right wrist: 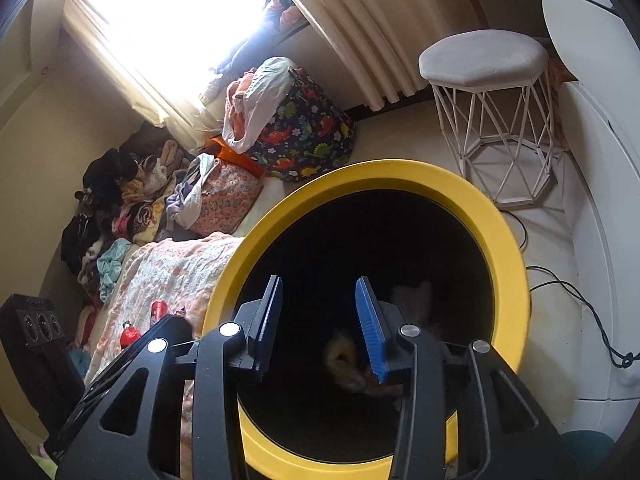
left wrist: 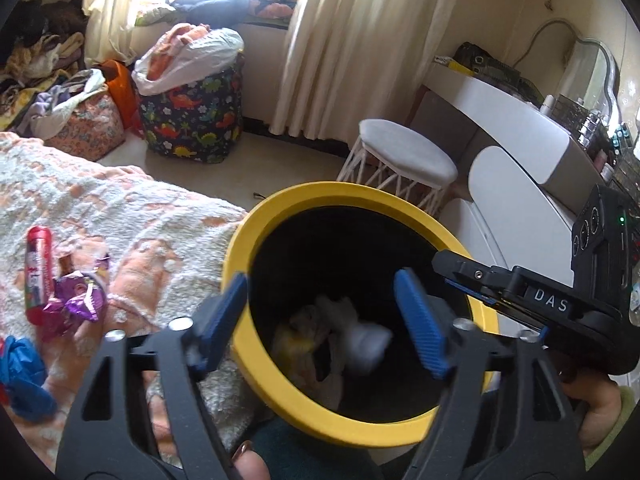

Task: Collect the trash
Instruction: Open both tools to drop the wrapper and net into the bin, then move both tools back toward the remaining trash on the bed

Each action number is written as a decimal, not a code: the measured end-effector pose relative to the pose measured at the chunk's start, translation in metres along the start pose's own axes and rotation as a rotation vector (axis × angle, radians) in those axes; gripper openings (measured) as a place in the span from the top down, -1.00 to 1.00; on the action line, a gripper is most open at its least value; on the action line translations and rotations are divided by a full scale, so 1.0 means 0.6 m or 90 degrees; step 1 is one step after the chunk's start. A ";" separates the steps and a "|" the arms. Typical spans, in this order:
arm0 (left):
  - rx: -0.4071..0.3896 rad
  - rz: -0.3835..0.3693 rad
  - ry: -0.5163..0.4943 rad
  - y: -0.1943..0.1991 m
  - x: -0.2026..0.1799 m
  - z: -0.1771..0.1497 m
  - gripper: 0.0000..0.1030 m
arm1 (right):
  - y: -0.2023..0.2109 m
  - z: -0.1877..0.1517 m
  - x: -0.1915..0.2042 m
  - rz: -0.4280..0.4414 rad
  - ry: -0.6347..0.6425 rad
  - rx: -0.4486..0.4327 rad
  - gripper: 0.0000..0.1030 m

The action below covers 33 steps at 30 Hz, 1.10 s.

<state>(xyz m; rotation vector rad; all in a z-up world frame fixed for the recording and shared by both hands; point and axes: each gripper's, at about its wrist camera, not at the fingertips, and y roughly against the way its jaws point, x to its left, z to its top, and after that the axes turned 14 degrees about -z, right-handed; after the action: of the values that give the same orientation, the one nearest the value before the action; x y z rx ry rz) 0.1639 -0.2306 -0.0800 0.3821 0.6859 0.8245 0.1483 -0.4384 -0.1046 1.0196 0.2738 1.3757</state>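
A yellow-rimmed bin [left wrist: 256,224] with a dark inside stands against the bed. White and yellowish trash [left wrist: 360,340] lies at its bottom. My left gripper [left wrist: 328,320] is open and empty over the bin's mouth, with its left finger outside the rim. My right gripper [right wrist: 320,320] is open and empty over the same bin [right wrist: 512,264]; its body shows in the left wrist view [left wrist: 560,300]. On the bed to the left lie a red tube [left wrist: 38,276], purple foil wrappers [left wrist: 76,300] and a blue crumpled piece [left wrist: 22,376].
A fluffy peach-and-white blanket [left wrist: 120,208] covers the bed. A white wire stool [right wrist: 492,120] and a white dressing table [left wrist: 520,128] stand to the right. A dinosaur-print bag [left wrist: 196,120] and clothes piles [right wrist: 120,200] sit under the window. Cables [right wrist: 580,300] lie on the floor.
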 end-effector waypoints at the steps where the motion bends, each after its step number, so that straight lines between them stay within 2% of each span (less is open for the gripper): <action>1: -0.004 0.000 0.005 0.004 0.002 -0.002 -0.60 | 0.000 0.000 0.000 -0.005 -0.001 -0.003 0.16; 4: -0.016 0.001 0.019 0.018 0.008 -0.006 -0.78 | 0.003 0.000 0.000 -0.016 0.002 -0.015 0.00; 5: -0.020 0.007 0.017 0.023 0.010 -0.007 -0.78 | 0.005 0.000 0.002 -0.020 0.005 -0.019 -0.02; 7: -0.027 0.018 0.015 0.033 0.013 -0.008 -0.78 | 0.007 0.000 0.006 -0.029 0.006 -0.030 -0.20; 13: -0.046 0.034 0.017 0.060 0.022 -0.007 -0.78 | 0.014 -0.002 0.018 -0.041 0.024 -0.060 -0.35; 22: -0.078 0.055 0.022 0.098 0.032 -0.007 -0.78 | 0.037 -0.008 0.036 -0.052 0.040 -0.112 -0.48; 33: -0.111 0.070 0.038 0.137 0.049 -0.006 -0.78 | 0.057 -0.016 0.065 -0.049 0.067 -0.155 -0.52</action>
<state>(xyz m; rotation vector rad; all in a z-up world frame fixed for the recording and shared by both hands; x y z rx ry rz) 0.1312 -0.1559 -0.0485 0.2400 0.6465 0.9955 0.1281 -0.4039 -0.0703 0.7298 0.2151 1.3573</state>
